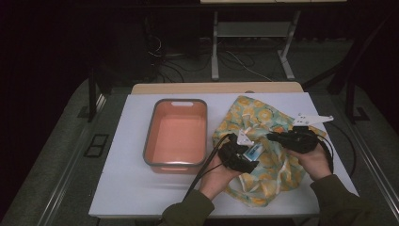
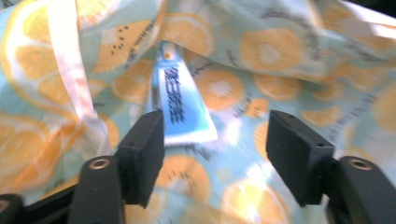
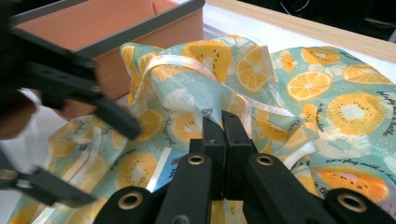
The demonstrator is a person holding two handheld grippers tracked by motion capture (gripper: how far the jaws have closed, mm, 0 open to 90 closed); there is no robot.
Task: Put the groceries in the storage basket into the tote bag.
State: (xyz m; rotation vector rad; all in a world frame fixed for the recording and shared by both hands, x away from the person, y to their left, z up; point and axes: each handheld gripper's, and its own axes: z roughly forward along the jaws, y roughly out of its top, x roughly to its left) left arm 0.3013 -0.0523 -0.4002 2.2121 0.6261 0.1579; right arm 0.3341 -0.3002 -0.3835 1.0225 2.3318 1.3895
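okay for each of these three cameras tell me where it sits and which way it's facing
High view: above the person's side, looking forward and down on the white table; both forearms show.
Left gripper view: along open black jaws at a blue-and-white tube on the orange-slice-print cloth bag.
Right gripper view: along shut jaws pinching the bag, toward the orange tub.
All share the bag.

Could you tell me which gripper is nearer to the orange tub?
Left. The left gripper hovers just beside the orange tub; the right gripper pinches the fruit-print bag farther away.
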